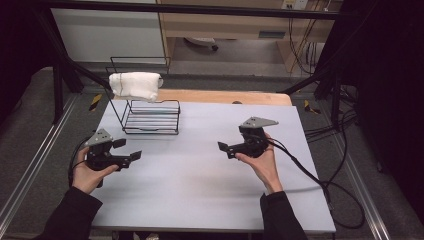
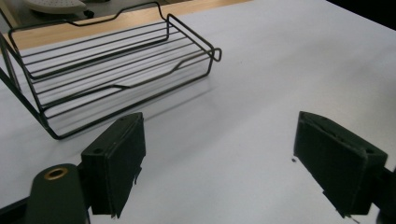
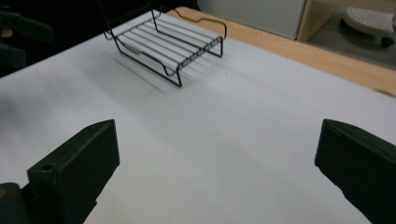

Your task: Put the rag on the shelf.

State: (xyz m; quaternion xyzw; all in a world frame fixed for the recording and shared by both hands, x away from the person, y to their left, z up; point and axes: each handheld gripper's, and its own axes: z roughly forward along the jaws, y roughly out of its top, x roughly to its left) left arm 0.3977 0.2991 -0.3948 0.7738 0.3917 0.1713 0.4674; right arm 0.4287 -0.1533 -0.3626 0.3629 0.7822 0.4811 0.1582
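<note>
A black wire rack (image 1: 150, 116) stands at the far left of the white table (image 1: 200, 195), and a white cloth (image 1: 135, 85) hangs folded over its tall top bar. My left gripper (image 1: 128, 150) hovers low over the table's left side, just in front of the rack. It is open with nothing between its jaws. In the left gripper view the gripper (image 2: 219, 140) looks across bare table at the rack's tray (image 2: 116, 65). My right gripper (image 1: 235, 142) sits right of centre, pointing left, open and empty. The right gripper view has the gripper (image 3: 219, 135) facing the rack (image 3: 168, 44) farther off.
A wooden strip (image 1: 225, 96) runs along the table's far edge. Cables (image 1: 320, 180) trail off the right side from the right gripper. Black frame bars (image 1: 60, 55) rise at the back left and right. A wheeled base (image 1: 202, 42) stands on the floor beyond.
</note>
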